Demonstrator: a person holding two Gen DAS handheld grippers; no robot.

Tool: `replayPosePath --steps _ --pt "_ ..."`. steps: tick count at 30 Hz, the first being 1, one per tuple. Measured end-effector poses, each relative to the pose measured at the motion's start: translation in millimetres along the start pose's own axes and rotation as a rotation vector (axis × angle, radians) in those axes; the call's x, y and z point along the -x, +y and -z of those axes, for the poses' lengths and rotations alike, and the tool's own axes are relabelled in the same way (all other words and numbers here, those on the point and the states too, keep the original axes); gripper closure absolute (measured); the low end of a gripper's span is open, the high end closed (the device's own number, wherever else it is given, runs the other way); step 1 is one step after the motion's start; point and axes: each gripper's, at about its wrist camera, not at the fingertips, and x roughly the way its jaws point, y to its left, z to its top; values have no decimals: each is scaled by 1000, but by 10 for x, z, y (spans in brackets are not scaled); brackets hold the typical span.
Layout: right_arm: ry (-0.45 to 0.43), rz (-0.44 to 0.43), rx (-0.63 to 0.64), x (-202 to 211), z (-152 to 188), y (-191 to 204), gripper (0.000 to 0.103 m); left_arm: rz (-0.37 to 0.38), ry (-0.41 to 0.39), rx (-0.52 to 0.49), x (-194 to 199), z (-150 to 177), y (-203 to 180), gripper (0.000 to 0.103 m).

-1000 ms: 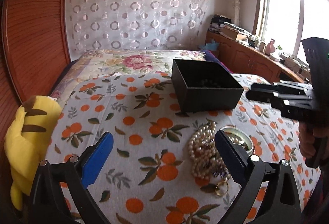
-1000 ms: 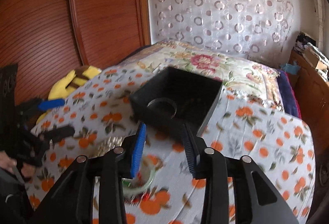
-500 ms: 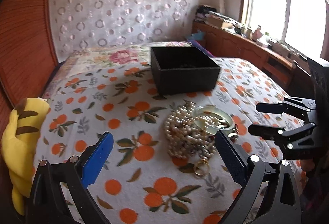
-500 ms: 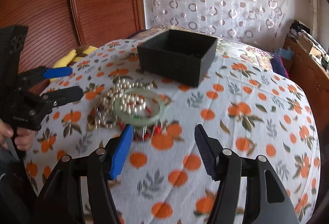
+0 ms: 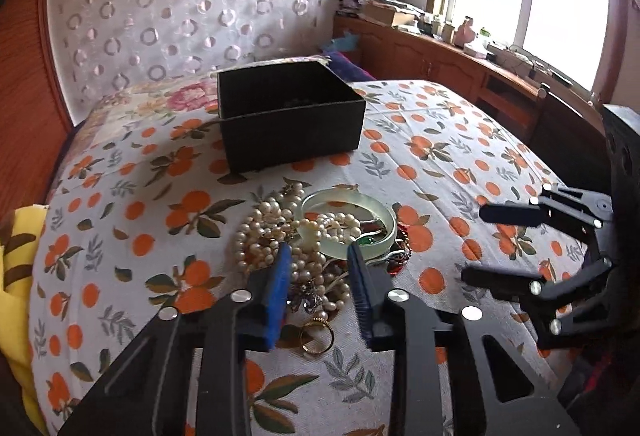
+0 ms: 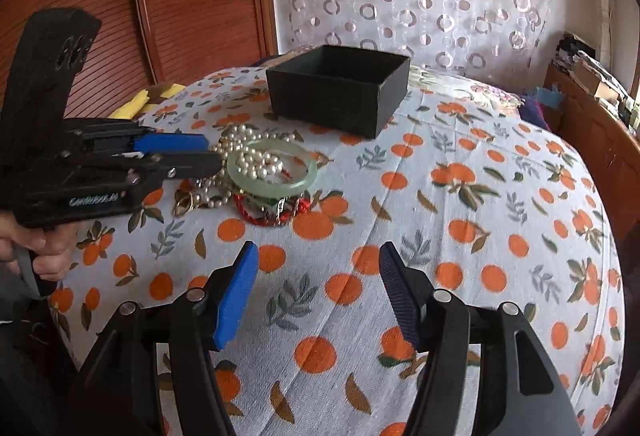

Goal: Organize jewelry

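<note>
Pearl strands (image 5: 276, 232) lie tangled with a jade-green bangle (image 5: 348, 224) on the bed (image 5: 460, 155), just near of the black box (image 5: 288, 115). Left hand-held gripper (image 5: 318, 276) has just been narrowing its jaws over the pearls, not yet pinching. Right hand-held gripper (image 6: 316, 292) hangs spread, empty. Picking is under way; next comes a clean nip on one strand.

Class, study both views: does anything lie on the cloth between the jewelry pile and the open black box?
Nothing visible does. Only bare orange-print cloth separates the jewelry pile from the black box, whose top is open.
</note>
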Motion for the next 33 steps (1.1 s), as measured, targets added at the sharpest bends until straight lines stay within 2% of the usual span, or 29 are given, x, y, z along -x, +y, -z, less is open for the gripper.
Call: replayPosePath --steps 6,10,14,16,19,28,33 --pt "-23 25 18 34 30 66 38 -13 12 -3 -92 -60 11 80" --pt "-25 17 6 36 31 39 38 -25 21 -23 -145 -57 -15 90" --pt "-27 14 0 49 42 31 38 -42 17 -46 -145 -52 -27 92" --pt "-26 15 1 51 43 31 38 -56 17 -57 -141 -44 -27 99" --pt "-26 13 0 51 43 27 38 -48 8 -36 -102 -23 21 99" --pt "-18 15 3 49 19 20 38 -53 -94 28 304 -84 191 99" --pt "-30 -18 22 28 -194 9 38 -55 -163 42 550 -204 226 99"
